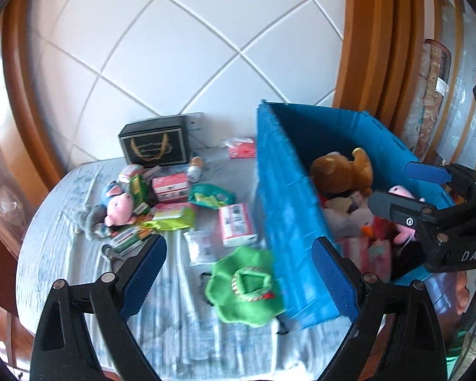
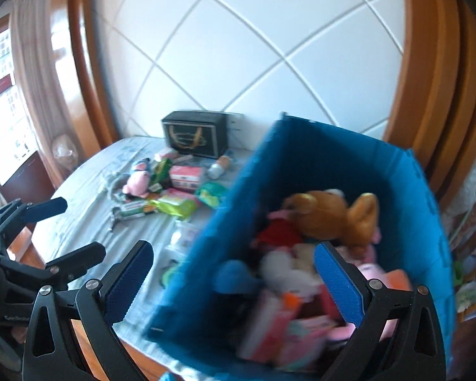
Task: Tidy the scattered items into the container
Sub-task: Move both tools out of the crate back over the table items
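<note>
1. A big white padded headboard, crossed by slanted lines, is being framed by curved brown wood.
2. The bed is being covered by a pale printed sheet.
3. A window with a pinkish curtain is being lit by bright daylight on one side.

In the right wrist view the blue bin's contents smear into blur, and its near corner runs off the bottom edge. The pink packets near the bed's head carry print too small to read
</note>
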Tool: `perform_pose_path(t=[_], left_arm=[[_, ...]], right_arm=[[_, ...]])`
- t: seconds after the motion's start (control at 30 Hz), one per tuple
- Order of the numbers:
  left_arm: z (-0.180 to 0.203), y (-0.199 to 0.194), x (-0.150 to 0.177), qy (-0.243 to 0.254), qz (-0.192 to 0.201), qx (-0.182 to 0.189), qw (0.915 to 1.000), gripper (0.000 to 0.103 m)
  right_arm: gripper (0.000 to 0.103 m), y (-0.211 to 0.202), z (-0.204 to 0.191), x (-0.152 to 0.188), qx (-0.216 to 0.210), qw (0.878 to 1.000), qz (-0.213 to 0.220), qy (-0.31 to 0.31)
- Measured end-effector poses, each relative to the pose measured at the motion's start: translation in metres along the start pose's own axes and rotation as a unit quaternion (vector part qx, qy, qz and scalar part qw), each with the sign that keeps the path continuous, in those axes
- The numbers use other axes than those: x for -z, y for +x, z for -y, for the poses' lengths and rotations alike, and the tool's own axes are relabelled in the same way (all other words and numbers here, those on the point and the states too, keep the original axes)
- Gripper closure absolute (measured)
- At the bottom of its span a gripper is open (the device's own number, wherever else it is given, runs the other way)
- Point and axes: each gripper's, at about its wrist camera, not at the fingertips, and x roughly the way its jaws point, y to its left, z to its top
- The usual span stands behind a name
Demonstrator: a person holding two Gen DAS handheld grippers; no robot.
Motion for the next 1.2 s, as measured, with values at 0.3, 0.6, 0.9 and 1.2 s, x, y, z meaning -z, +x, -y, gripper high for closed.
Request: perform_pose_path(t=[0.3, 0.6, 0.9, 1.2], left_arm=[[-0.112, -0.017, 0.050, -0.033, -0.012, -0.037, 0.9987, 0.009], [-0.186, -0.011, 0.079, -0.091, -0.009, -0.069, 0.9934, 0.009], [-0.224, 0.023, 0.084, -0.127, -0.019, -0.103, 0.9864, 0.009], [-0.263, 0.079, 0.097, -0.187, -0.048, -0.139, 0.9712, 0.009]], right_arm=[[0.000, 0.026, -0.108, 0.018, -0.042, 0.999, -0.003, 0.006], [0.000, 0.064, -0.167, 0.029, -0.055, 0.998, -0.027, -0.005], [0.000, 0.125, -0.174, 0.033, -0.074, 0.996, -0.048, -0.009], [0.000, 0.192, -0.167, 0.023, -0.103, 0.993, -0.052, -0.007]])
